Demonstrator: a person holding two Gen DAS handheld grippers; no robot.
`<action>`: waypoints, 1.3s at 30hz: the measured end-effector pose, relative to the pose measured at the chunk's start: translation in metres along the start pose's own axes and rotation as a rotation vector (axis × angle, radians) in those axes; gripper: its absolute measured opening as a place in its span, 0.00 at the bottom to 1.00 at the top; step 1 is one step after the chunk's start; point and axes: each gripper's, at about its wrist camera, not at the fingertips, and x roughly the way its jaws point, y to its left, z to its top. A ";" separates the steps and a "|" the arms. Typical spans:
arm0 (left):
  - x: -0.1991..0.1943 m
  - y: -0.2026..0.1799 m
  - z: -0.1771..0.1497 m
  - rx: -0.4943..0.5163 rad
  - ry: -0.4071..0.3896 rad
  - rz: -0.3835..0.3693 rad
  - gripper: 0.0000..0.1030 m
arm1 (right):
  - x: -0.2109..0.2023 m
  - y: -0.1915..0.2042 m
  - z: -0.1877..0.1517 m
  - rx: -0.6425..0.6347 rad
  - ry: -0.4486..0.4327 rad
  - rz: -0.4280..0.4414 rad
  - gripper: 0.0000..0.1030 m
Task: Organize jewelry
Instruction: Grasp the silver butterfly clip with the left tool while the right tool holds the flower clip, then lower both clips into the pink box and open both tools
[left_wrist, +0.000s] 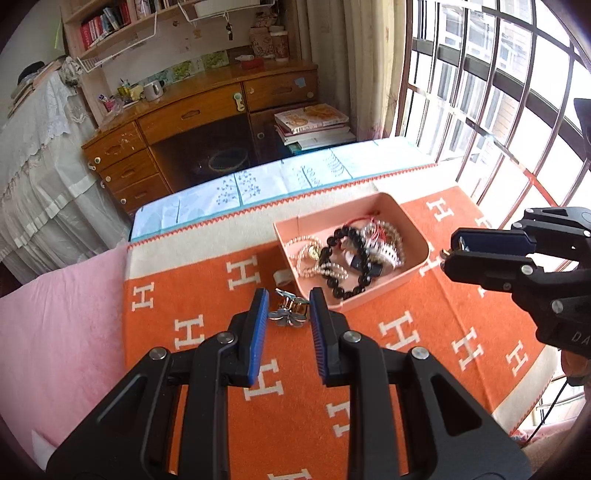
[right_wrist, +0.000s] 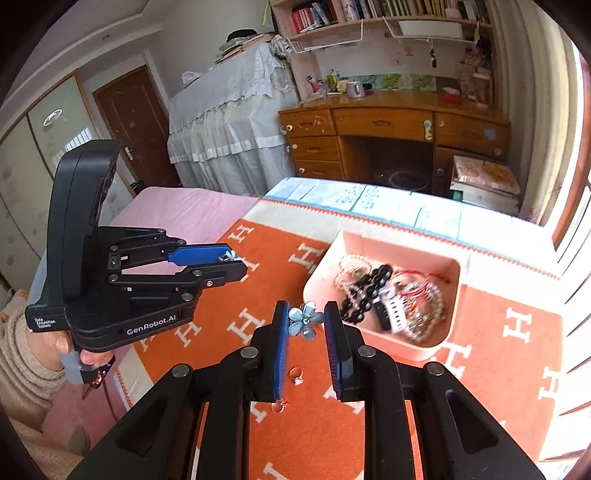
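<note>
Clearly each gripper pinches a flower clip: the left gripper (left_wrist: 285, 320) holds a silver clip (left_wrist: 289, 314), the right gripper (right_wrist: 306, 334) a blue clip (right_wrist: 303, 319), both lifted above the orange blanket (left_wrist: 207, 295) near the pink tray (left_wrist: 417, 240). Such thin, slippery clips could twist free and drop short of the tray. A wooden desk (right_wrist: 384, 122) stands behind, a barred window (left_wrist: 498, 103) alongside.

There are two grippers (left_wrist: 288, 321) (right_wrist: 306, 325), two flower clips (left_wrist: 290, 314) (right_wrist: 303, 319), one pink tray (left_wrist: 417, 236), one orange blanket (left_wrist: 207, 295), and two small rings (right_wrist: 296, 376) (right_wrist: 277, 406).

daylight from window (left_wrist: 498, 92) | glare right | fisheye edges dark
</note>
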 end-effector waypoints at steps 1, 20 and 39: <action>-0.007 -0.002 0.011 0.001 -0.015 0.011 0.19 | -0.009 -0.001 0.010 0.006 -0.013 -0.018 0.18; 0.107 -0.015 0.089 -0.087 0.084 0.092 0.19 | 0.036 -0.104 0.087 0.220 0.116 -0.215 0.18; 0.171 0.013 0.060 -0.201 0.204 0.032 0.63 | 0.106 -0.151 0.054 0.336 0.155 -0.254 0.43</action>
